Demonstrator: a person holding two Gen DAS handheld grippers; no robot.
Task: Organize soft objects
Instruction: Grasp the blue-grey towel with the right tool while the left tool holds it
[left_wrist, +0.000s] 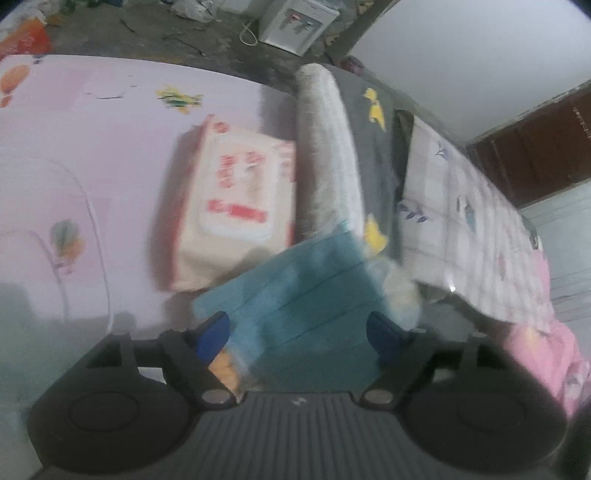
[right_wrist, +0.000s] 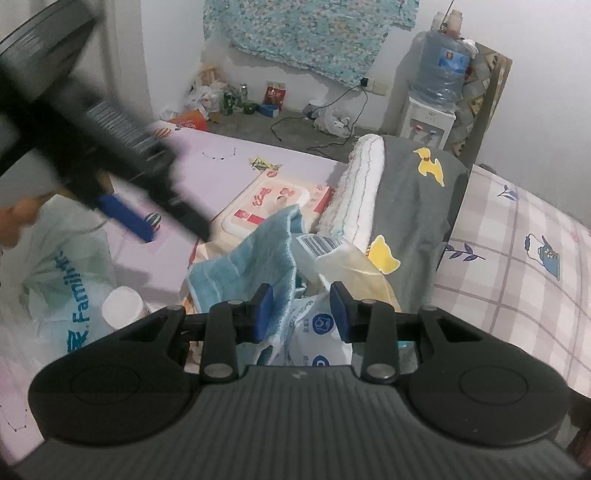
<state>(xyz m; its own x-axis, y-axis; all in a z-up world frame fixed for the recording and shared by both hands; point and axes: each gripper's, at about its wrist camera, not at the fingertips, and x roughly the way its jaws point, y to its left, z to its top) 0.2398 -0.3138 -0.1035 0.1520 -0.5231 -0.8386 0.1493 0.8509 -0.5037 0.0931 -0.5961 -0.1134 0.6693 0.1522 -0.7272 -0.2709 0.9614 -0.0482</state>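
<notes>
Between the parted blue pads of the left hand-held gripper (left_wrist: 299, 334) lies a folded blue towel (left_wrist: 306, 288), though the blur hides whether the pads touch it. Just beyond that towel, to its front left, sits a pack of wet wipes (left_wrist: 236, 206) on the pink mat (left_wrist: 92, 147). Ahead and slightly right, a rolled white towel (left_wrist: 328, 147) leans against a grey cloth with yellow ducks (left_wrist: 373, 147).

The right hand-held gripper (right_wrist: 301, 314) has its jaws apart too, with the blue towel's edge and a plastic-wrapped packet (right_wrist: 321, 325) between them (contact is hard to judge). Off to its left, a white-capped jar (right_wrist: 123, 306) stands by a printed plastic bag (right_wrist: 70, 277). To its right spreads a checked bedsheet (right_wrist: 517, 277). Farthest off, a water dispenser (right_wrist: 430, 118) stands against the wall.
</notes>
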